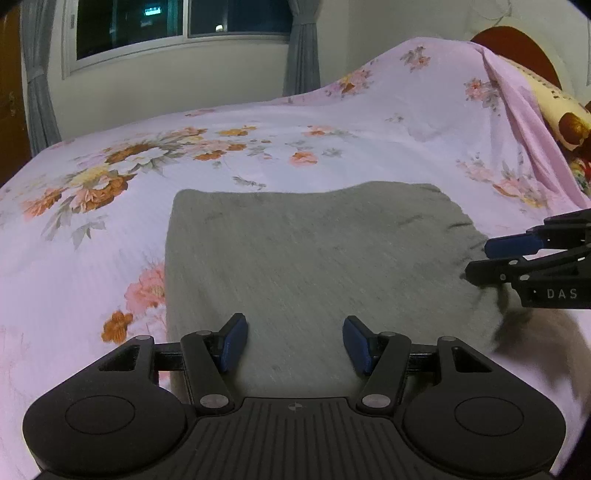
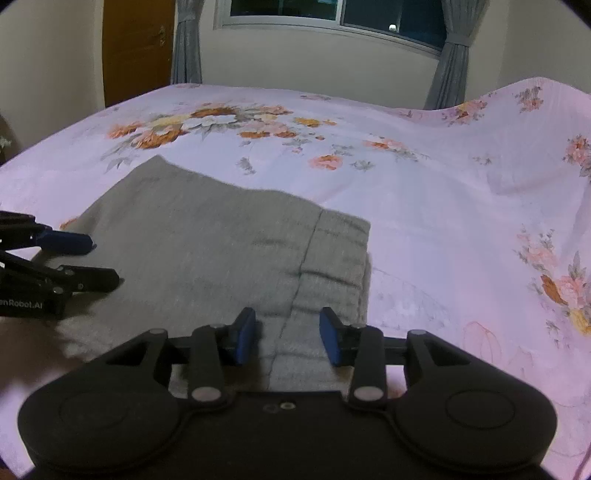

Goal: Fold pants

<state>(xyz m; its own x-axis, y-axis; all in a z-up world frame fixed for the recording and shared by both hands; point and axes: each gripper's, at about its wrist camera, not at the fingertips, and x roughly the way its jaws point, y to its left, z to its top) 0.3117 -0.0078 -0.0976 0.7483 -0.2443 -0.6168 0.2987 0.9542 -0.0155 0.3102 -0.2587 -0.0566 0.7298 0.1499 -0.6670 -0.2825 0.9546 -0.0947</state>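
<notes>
Left tongs (image 1: 294,341): jaws spread apart, nothing between them, poised over the near edge of the grey pants (image 1: 314,266). The 2 blue pads (image 1: 233,343) face each other across bare grey cloth.

Right tongs (image 2: 288,336): jaws likewise spread, gripping nothing, positioned above the near part of the pants (image 2: 221,251) at the waistband end. In the left wrist view the right tongs (image 1: 480,260) enter from the right side at the cloth's right edge; whether they touch the fabric cannot be told. In the right wrist view the left tongs (image 2: 99,262) enter from the left at the opposite edge.

The pants lie folded into a compact, roughly rectangular stack on the bed (image 1: 92,258), flat, with a ribbed waistband (image 2: 332,266) along the right side as seen from the right wrist view. A few creases cross the cloth near that band.

The bed carries a pink floral sheet (image 2: 424,206). At the head, the sheet rises over a mound, with a patterned pillow (image 1: 554,103) exposed beside it.

Beyond the bed: a window (image 2: 332,14) with grey curtains (image 2: 452,55), dark outside, and a brown door (image 2: 138,48) to the left.
</notes>
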